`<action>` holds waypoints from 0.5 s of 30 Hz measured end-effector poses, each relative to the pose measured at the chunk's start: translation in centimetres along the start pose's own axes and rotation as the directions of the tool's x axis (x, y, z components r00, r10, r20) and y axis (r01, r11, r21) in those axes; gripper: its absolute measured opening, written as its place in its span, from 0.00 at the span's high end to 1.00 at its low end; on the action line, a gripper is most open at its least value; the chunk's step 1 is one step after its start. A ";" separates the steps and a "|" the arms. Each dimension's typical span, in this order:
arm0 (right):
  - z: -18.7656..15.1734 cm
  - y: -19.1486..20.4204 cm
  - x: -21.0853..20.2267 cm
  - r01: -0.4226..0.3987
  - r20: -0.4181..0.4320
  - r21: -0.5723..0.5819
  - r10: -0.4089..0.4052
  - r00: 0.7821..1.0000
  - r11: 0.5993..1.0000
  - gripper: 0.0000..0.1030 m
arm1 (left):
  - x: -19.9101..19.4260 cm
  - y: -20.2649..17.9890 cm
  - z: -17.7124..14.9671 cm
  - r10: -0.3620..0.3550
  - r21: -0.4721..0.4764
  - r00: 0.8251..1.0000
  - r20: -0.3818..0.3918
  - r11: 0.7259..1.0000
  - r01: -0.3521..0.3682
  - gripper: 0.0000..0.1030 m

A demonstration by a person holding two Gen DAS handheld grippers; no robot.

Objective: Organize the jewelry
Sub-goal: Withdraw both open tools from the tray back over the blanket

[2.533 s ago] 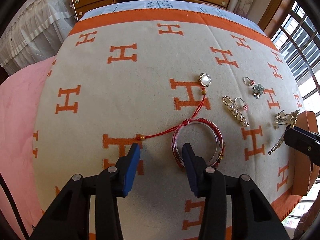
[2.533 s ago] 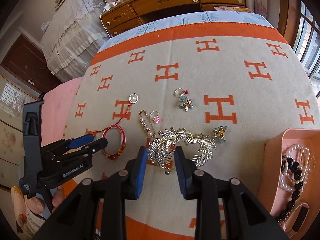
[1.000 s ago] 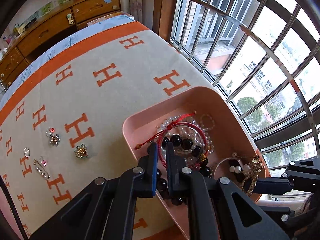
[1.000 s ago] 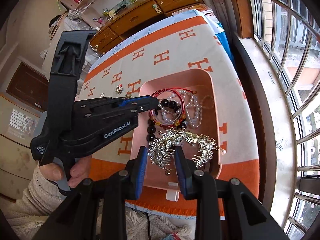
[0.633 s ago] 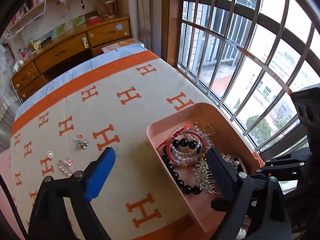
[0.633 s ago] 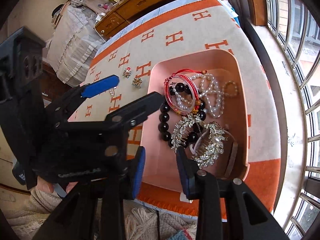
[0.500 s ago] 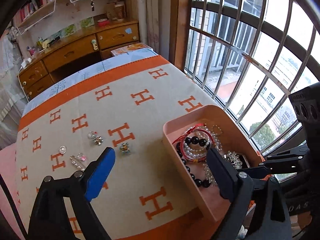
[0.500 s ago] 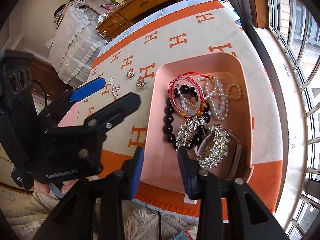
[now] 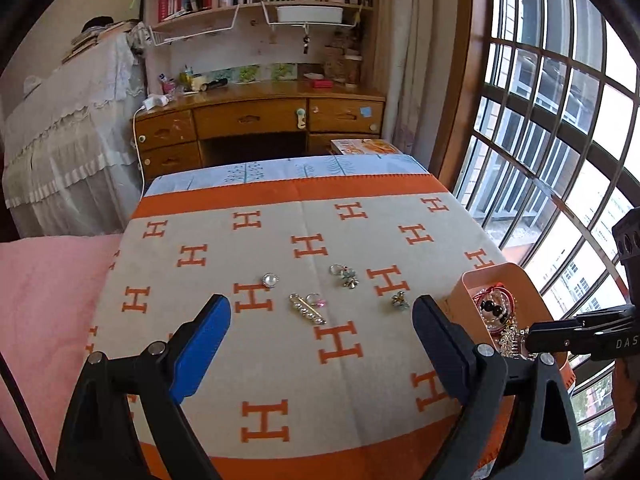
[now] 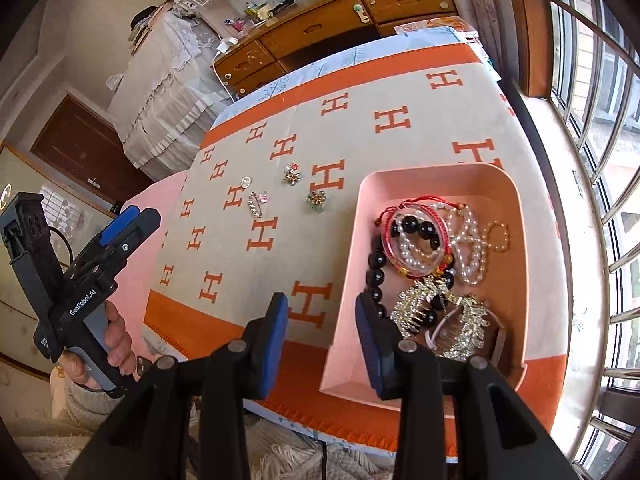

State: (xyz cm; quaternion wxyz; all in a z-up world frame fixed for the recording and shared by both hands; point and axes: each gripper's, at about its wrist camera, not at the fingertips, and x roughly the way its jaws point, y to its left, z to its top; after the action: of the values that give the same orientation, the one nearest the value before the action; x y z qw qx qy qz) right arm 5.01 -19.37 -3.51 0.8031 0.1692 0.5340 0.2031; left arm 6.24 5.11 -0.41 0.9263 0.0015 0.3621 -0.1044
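Note:
A pink tray [image 10: 520, 276] at the blanket's right front holds the red bracelet [image 10: 412, 236], black and pearl beads and a rhinestone hair comb [image 10: 444, 316]; it also shows in the left wrist view [image 9: 468, 284]. On the blanket lie a pearl button [image 9: 270, 280], a pearl pin [image 9: 307, 309], a flower charm [image 9: 347, 276] and a small brooch [image 9: 399, 300]. My left gripper [image 9: 320, 340] is open and empty, raised above the blanket's front. My right gripper [image 10: 320, 340] is open and empty above the tray's near left corner.
The cream and orange H-pattern blanket [image 9: 280, 248] covers a table. A wooden desk [image 9: 256, 120] with shelves stands behind it. A barred window [image 9: 560, 160] runs along the right. A pink cover [image 9: 48, 280] lies to the left.
Both grippers let go of the bracelet and comb in the tray, opened wide, and pulled back and up. The left view swung from the tray toward the blanket.

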 end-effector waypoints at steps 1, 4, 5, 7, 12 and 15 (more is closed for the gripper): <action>0.3 0.5 0.2 -0.009 -0.006 -0.010 0.009 1.000 1.000 0.66 | -0.4 0.7 0.0 -0.008 -0.018 1.000 -0.003 1.000 0.007 0.12; 1.2 2.0 0.5 -0.020 -0.004 -0.043 0.020 1.000 0.999 0.66 | -1.2 2.9 0.2 -0.014 -0.074 1.000 -0.024 0.997 0.012 0.12; 1.5 2.6 0.6 -0.023 0.000 -0.055 0.023 1.000 0.998 0.66 | -1.4 3.5 0.4 -0.007 -0.092 1.000 -0.023 0.996 0.004 0.12; 2.3 3.8 0.8 -0.032 0.008 -0.081 0.032 0.999 0.996 0.66 | -1.9 4.7 0.7 0.009 -0.118 1.000 -0.015 0.993 -0.011 0.12; 4.8 7.4 1.8 -0.021 0.039 -0.162 0.028 0.999 0.987 0.66 | -2.3 6.7 1.9 0.061 -0.137 0.998 -0.015 0.989 -0.062 0.12; 6.7 9.4 2.9 -0.012 0.042 -0.207 0.021 0.999 0.978 0.66 | -2.5 7.4 2.8 0.102 -0.118 0.995 0.000 0.988 -0.101 0.12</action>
State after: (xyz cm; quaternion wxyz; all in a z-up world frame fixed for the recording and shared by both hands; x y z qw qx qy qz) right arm 10.81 -10.14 1.29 0.8262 0.0935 0.4907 0.2603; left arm 7.77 12.58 2.74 0.9300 -0.0351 0.3642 -0.0356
